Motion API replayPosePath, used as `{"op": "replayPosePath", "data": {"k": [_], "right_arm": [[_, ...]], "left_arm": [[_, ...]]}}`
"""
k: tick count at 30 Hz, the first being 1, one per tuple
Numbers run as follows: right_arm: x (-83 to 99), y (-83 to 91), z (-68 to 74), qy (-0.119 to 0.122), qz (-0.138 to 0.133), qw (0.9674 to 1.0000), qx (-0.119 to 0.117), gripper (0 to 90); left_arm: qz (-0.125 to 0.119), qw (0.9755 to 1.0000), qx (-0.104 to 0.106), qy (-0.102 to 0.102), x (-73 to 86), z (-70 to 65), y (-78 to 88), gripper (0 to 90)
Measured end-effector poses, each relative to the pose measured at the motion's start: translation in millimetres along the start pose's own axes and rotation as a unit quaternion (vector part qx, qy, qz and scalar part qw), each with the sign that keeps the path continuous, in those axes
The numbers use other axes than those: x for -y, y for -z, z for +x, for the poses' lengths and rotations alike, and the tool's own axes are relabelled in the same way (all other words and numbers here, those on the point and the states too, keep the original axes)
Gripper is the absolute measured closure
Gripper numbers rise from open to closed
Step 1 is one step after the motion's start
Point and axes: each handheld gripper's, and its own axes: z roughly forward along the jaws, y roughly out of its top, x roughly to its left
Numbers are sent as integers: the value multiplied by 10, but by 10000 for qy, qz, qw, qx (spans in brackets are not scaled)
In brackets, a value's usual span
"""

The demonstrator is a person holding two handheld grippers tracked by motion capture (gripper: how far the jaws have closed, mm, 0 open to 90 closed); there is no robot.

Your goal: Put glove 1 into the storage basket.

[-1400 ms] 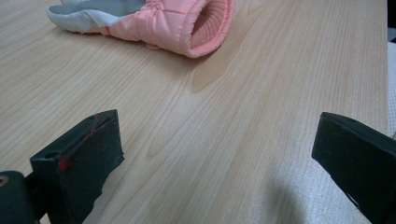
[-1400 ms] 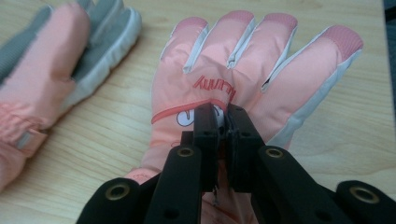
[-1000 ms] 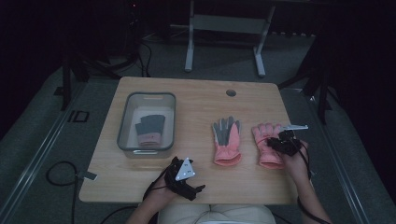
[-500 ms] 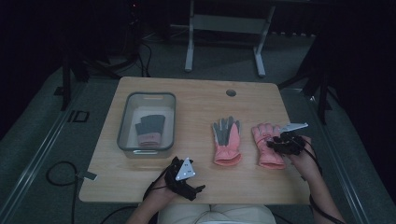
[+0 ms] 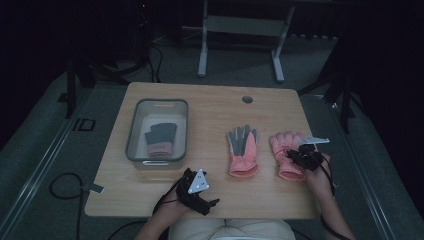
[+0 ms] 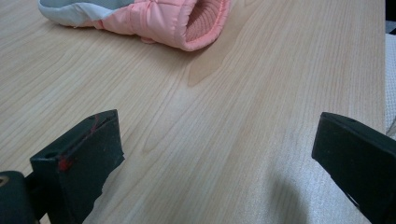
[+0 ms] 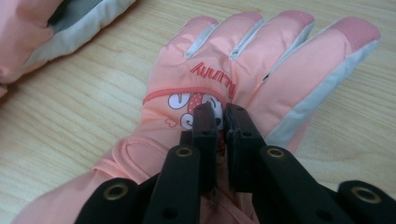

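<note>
The bench (image 5: 210, 107) carries a clear bin (image 5: 135, 130) at its left with one grey-and-pink glove (image 5: 161, 139) lying inside, and two more pink gloves lie flat and apart on the wood to its right: the middle glove (image 5: 242, 150) palm up, and the right glove (image 7: 233, 84) back up, its printed patch facing the right gripper view. Against the high views of a second and half a second ago, nothing on the bench has shifted; bin and gloves lie as they did. The change is confined to the right gripper (image 5: 304, 157): its fingers (image 7: 205, 126) have just been closing and now stand nearly together, pinching a fold of fabric on the back of the right glove just below the print. The glove itself has not left the bench. Judgement: a grip on this glove is being secured, and a lift toward the bin is the likely next step; the pinch takes only surface fabric, so slippage on lifting is possible. The left gripper (image 5: 197, 187) rests at the near edge, fingers (image 6: 79, 158) wide and holding nothing, pointing toward the cuff of the middle glove.
</note>
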Motion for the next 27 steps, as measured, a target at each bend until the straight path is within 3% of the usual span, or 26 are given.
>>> {"op": "replayPosePath", "data": {"k": [4, 7, 14, 17, 27], "right_arm": [[-78, 77, 30, -204, -27, 9997, 151, 862], [-197, 211, 108, -240, -211, 9992, 252, 863], [-510, 486, 306, -146, -571, 9982, 135, 864], [-713, 630, 441, -158, -734, 9971, -95, 864], [-1145, 760, 1010, 355, -966, 9927, -630, 864]], "left_arm": [[-16, 10000, -11, 3, 0, -3, 6, 14], [-24, 10000, -26, 23, 1, 3, 2, 14], [-13, 10000, -35, 13, 4, 9, -1, 14], [6, 10000, -41, -6, 8, 9, -8, 14], [-34, 10000, -42, 9, 2, 15, 3, 14]]}}
